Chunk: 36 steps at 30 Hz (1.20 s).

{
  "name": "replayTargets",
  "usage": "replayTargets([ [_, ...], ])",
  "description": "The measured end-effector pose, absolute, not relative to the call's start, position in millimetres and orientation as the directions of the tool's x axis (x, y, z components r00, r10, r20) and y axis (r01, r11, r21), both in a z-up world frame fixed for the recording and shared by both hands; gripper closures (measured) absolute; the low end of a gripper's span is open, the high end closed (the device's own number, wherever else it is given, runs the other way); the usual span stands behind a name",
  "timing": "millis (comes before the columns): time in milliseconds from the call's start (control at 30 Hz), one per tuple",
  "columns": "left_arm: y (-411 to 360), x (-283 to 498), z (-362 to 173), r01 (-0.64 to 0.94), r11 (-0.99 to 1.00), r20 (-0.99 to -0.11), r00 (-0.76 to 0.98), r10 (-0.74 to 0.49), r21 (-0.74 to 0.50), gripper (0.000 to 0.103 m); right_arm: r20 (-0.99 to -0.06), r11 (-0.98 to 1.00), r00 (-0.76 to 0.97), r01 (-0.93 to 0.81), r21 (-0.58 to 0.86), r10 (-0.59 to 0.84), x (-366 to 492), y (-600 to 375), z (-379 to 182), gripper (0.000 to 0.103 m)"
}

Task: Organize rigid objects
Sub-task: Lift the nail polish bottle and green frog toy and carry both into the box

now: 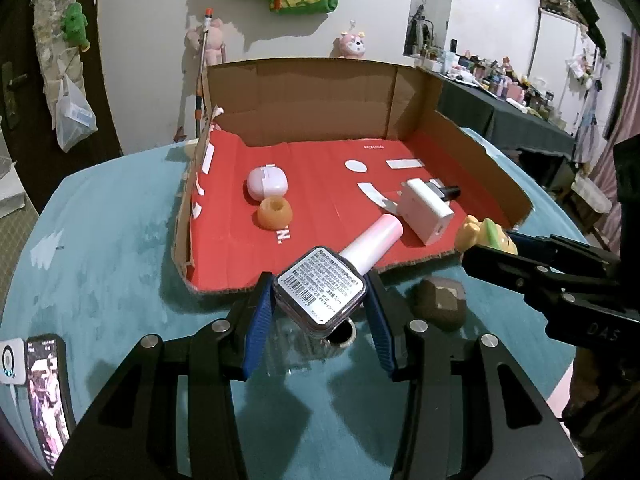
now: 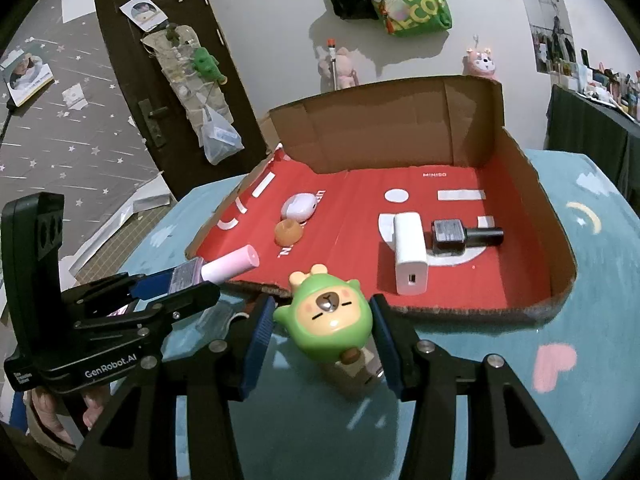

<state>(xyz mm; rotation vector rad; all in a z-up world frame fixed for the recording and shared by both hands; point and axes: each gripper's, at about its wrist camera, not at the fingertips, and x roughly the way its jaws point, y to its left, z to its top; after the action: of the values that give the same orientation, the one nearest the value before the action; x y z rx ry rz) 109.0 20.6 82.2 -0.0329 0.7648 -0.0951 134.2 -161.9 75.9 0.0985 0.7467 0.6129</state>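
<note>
1. Printed "MINISO" on the red floor of the open cardboard box (image 2: 532, 184); "GenRobot.AI" on the left gripper (image 1: 319, 296); barcode label on the base of the pink-capped bottle (image 1: 320, 292).
2. Inside the box: white charger (image 2: 410, 258), black-capped bottle (image 2: 466, 235), white case (image 2: 298, 207), orange ring (image 2: 289, 232); on the teal counter (image 1: 100, 260), a brown faceted block (image 1: 440, 300) and a phone (image 1: 46, 396).
3. Clamped in left jaws at the box's torn front edge, pink-capped bottle, cap aimed into the box.
4. Clamped in the right gripper (image 2: 323, 328), green bear toy (image 2: 324, 320), face upward.
</note>
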Motion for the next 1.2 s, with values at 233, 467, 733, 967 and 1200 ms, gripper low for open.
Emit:
replayTargets([
  [233,27,130,83,0.068,0.995,-0.698,0.709,-0.099,-0.073,0.061,-0.616,0.823,0.561,-0.485,0.296,0.553,153,-155,77,0.051],
  [467,33,151,77,0.059,0.995,-0.725,0.681,-0.102,-0.084,0.061,-0.648,0.824,0.529,-0.476,0.308,0.548,174,-145,70,0.051],
  [733,41,170,64,0.045,0.994,-0.759,0.643,-0.102,-0.095,0.061,-0.678,0.822,0.485,-0.45,0.348,0.552,199,-137,58,0.051],
  [967,47,182,52,0.034,0.993,-0.784,0.611,-0.11,-0.112,0.061,-0.704,0.824,0.446,-0.42,0.38,0.552,216,-135,43,0.051],
  [1200,42,194,45,0.042,0.993,-0.798,0.592,-0.113,-0.11,0.061,-0.735,0.851,0.45,-0.399,0.343,0.507,226,-134,34,0.051],
])
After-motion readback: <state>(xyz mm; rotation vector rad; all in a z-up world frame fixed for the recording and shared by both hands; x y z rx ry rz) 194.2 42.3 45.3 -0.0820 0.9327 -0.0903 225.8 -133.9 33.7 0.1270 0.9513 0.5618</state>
